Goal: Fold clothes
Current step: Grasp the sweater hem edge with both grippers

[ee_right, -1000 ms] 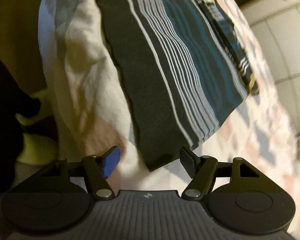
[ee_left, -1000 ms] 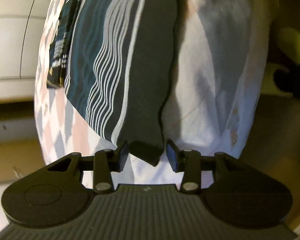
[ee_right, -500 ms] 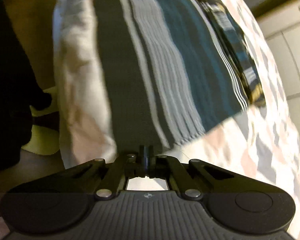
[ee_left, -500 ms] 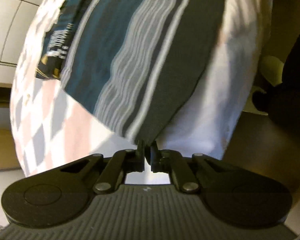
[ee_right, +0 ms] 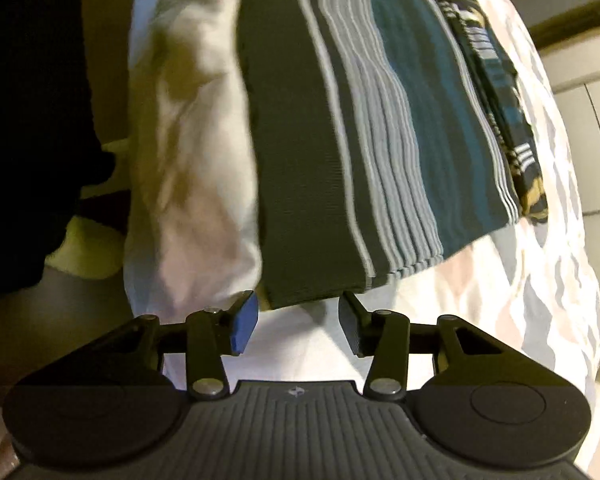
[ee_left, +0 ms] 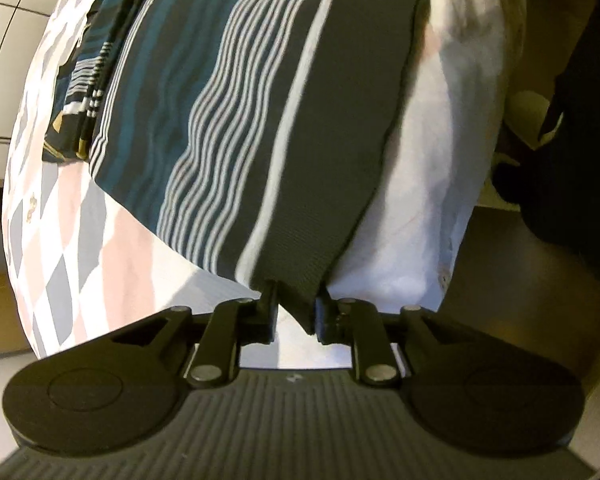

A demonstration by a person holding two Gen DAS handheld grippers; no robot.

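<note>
Left wrist view shows the left gripper (ee_left: 296,312) parted, its pads flanking the near corner of the striped garment (ee_left: 260,120) without pinching it; the right gripper (ee_right: 298,322) is likewise released, its blue-padded finger and black finger standing just off the garment's near hem. The cloth lies flat on a bed cover (ee_left: 60,208) printed with pink and grey diamonds, placed so its long edge runs parallel to the mattress side, probably to keep the next fold square. It looks like a ribbed knit: a broad charcoal band, one white line, a cluster of thin wavy grey-white stripes, then teal. Beyond its far edge sits another bundled dark item (ee_right: 496,92) with white and yellow markings, seemingly set aside.
</note>
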